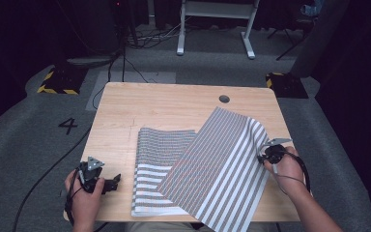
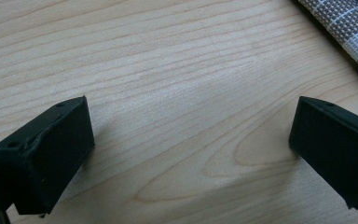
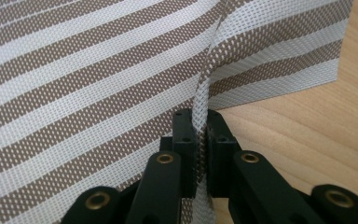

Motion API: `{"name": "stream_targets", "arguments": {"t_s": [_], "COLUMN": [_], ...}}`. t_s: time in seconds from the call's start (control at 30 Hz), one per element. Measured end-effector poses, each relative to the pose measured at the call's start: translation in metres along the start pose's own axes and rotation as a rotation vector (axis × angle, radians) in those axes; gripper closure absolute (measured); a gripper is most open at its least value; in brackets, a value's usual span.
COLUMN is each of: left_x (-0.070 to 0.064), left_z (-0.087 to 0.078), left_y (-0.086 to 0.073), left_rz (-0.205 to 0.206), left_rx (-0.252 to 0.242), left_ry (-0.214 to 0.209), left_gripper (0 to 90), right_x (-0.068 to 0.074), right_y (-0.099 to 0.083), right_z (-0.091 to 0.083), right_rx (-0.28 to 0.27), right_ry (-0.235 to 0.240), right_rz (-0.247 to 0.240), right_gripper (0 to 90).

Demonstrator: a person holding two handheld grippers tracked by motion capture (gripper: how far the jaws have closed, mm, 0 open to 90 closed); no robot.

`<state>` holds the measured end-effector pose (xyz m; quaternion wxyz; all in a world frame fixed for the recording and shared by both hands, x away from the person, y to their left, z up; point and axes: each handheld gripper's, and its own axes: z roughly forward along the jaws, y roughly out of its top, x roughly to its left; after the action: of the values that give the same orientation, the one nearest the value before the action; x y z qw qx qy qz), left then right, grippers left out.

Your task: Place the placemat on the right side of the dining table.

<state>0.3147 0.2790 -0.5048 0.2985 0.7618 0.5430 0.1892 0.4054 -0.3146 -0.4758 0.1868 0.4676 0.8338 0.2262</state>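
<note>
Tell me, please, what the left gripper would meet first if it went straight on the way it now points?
Probably the striped mat: the open left gripper points across bare table towards its near edge, though depth is uncertain.

A light wooden counter [image 1: 140, 106] with a small round hole [image 1: 224, 99] near its far edge stands on grey carpet [image 1: 24, 135]. A striped brown-and-white woven mat [image 1: 154, 159] lies on its near half, one side lifted and folded over toward the right.
</note>
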Motion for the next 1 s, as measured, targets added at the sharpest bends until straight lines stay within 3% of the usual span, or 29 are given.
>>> {"name": "stream_targets", "arguments": {"t_s": [0.07, 0.23, 0.5, 0.73, 1.0], "left_x": [0.0, 0.0, 0.0, -0.001, 0.0], "left_z": [0.0, 0.0, 0.0, 0.0, 0.0], "left_y": [0.0, 0.0, 0.0, 0.0, 0.0], "left_rz": [-0.001, 0.0, 0.0, 0.004, 0.006], "left_rx": [0.001, 0.001, 0.0, -0.003, -0.002], "left_ry": [0.0, 0.0, 0.001, -0.001, -0.007], "left_gripper": [0.1, 0.1, 0.1, 0.3, 0.0], "right_x": [0.0, -0.003, -0.008, -0.021, -0.038], "right_y": [0.0, 0.0, 0.006, 0.02, 0.038], "right_z": [-0.002, -0.009, -0.029, -0.05, -0.059], "right_rx": [-0.006, -0.035, -0.106, -0.151, -0.165], "right_ry": [-0.002, 0.027, 0.022, -0.017, -0.072], "right_rz": [-0.025, -0.025, -0.035, -0.041, -0.07], "right_gripper": [87.2, 87.8, 88.0, 88.2, 88.2]}}
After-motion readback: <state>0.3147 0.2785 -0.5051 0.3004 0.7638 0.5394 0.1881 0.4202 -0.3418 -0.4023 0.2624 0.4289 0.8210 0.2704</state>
